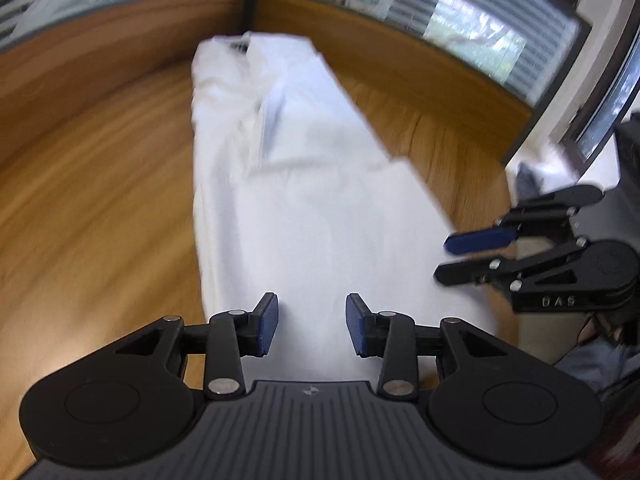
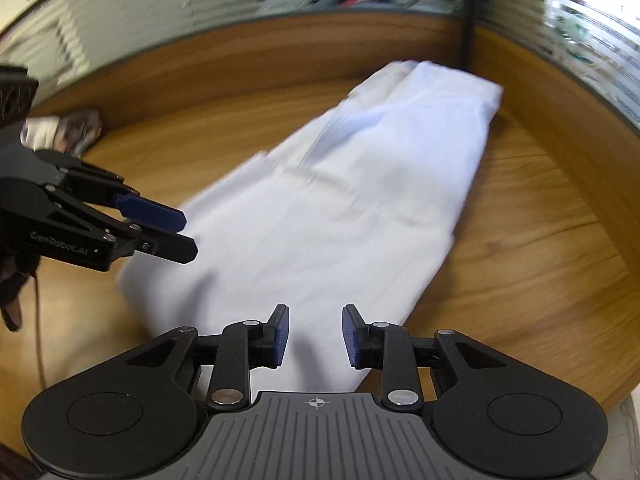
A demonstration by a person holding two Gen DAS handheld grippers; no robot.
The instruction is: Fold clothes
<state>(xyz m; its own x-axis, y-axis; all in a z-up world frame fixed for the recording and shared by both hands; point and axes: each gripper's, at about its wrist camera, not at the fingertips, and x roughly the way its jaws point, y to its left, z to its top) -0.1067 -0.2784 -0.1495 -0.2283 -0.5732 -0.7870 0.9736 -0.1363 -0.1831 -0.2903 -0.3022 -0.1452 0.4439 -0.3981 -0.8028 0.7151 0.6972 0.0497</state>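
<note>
The white garment (image 1: 304, 184) is lying on the wooden table (image 1: 100, 184) as a long, narrow strip, already folded lengthwise; what appears to be a collar with a label is sitting at its far end. Its long axis is running straight away from both grippers, so the near end is the part within reach.

The left gripper (image 1: 312, 328) is hovering over that near end with its jaws partly open and nothing between the blue pads (image 1: 268, 326). The right gripper (image 2: 315, 336) is standing beside it in the same state — partly open, holding nothing — over the other near corner. Both are about equally close to the cloth.

Judgement: the next fold is likely crosswise, near end carried toward the collar — each gripper taking one near corner.

No containers are showing in either view
</note>
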